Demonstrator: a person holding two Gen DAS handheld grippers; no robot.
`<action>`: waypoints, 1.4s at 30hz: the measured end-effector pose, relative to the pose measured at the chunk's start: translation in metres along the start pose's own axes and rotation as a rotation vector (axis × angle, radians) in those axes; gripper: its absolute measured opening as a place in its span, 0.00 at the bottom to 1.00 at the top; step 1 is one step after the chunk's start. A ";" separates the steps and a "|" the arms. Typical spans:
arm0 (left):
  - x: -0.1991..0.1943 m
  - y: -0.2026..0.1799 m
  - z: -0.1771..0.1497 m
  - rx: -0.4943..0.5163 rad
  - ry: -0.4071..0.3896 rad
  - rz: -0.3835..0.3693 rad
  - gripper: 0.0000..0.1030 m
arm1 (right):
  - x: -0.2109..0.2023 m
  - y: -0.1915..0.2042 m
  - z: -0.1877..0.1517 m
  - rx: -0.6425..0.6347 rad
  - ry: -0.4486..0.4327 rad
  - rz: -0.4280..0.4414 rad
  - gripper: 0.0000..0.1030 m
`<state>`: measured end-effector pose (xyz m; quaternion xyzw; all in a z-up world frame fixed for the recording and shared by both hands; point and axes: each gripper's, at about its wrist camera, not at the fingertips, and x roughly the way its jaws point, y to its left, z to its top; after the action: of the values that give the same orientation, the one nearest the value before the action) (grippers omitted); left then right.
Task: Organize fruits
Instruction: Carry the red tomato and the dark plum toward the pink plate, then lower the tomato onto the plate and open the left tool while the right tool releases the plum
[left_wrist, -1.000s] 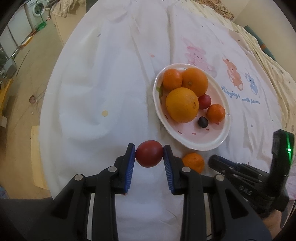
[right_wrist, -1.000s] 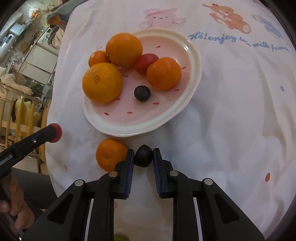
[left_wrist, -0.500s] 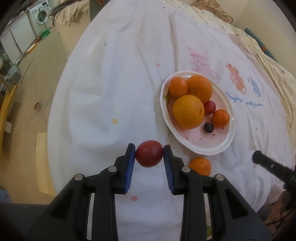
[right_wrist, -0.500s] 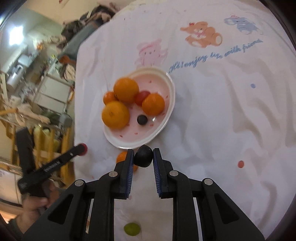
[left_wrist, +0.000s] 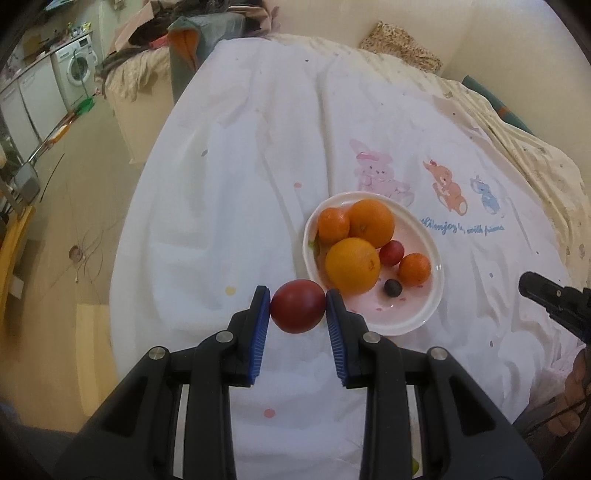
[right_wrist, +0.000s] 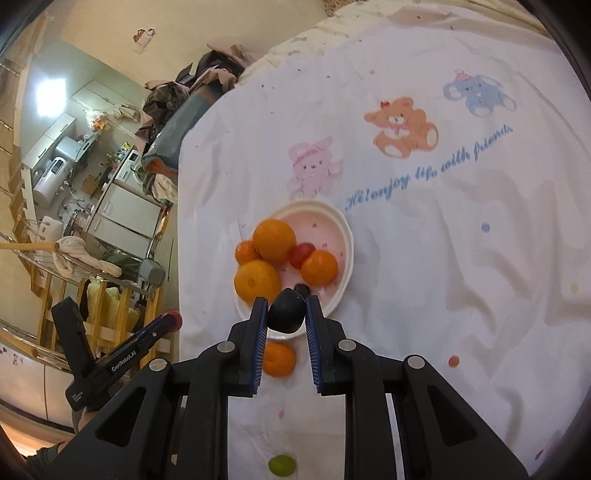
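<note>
My left gripper (left_wrist: 297, 308) is shut on a dark red plum (left_wrist: 297, 311), held high above the cloth, left of the white oval plate (left_wrist: 424, 317). The plate holds several oranges, a red plum (left_wrist: 390, 252) and a small dark fruit (left_wrist: 392, 287). My right gripper (right_wrist: 286, 314) is shut on a dark round fruit (right_wrist: 286, 311), held high over the near rim of the plate (right_wrist: 345, 236). A loose small orange (right_wrist: 279, 359) lies on the cloth below the plate, and a green fruit (right_wrist: 281, 464) lies nearer me.
The white printed cloth (left_wrist: 229, 206) covers a round table; its left edge drops to the floor. The left gripper shows in the right wrist view (right_wrist: 173, 320), the right gripper's tip in the left wrist view (left_wrist: 532, 286). Kitchen furniture (right_wrist: 122, 214) stands left.
Both grippers have risen well away from the table with their fruits still held; the plate and fruits now look smaller and farther below.
</note>
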<state>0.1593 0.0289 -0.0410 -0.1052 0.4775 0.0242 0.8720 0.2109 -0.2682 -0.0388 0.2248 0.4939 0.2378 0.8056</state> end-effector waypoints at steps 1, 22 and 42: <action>0.000 -0.002 0.002 0.006 0.000 -0.003 0.26 | 0.001 0.000 0.002 -0.004 -0.002 0.000 0.21; 0.046 -0.077 0.046 0.202 0.038 -0.026 0.26 | 0.044 -0.015 0.055 -0.007 0.014 -0.033 0.21; 0.089 -0.085 0.053 0.224 0.122 -0.091 0.27 | 0.100 -0.027 0.073 0.014 0.105 -0.036 0.21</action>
<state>0.2638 -0.0485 -0.0739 -0.0302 0.5241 -0.0751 0.8478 0.3207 -0.2380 -0.0939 0.2086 0.5411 0.2312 0.7812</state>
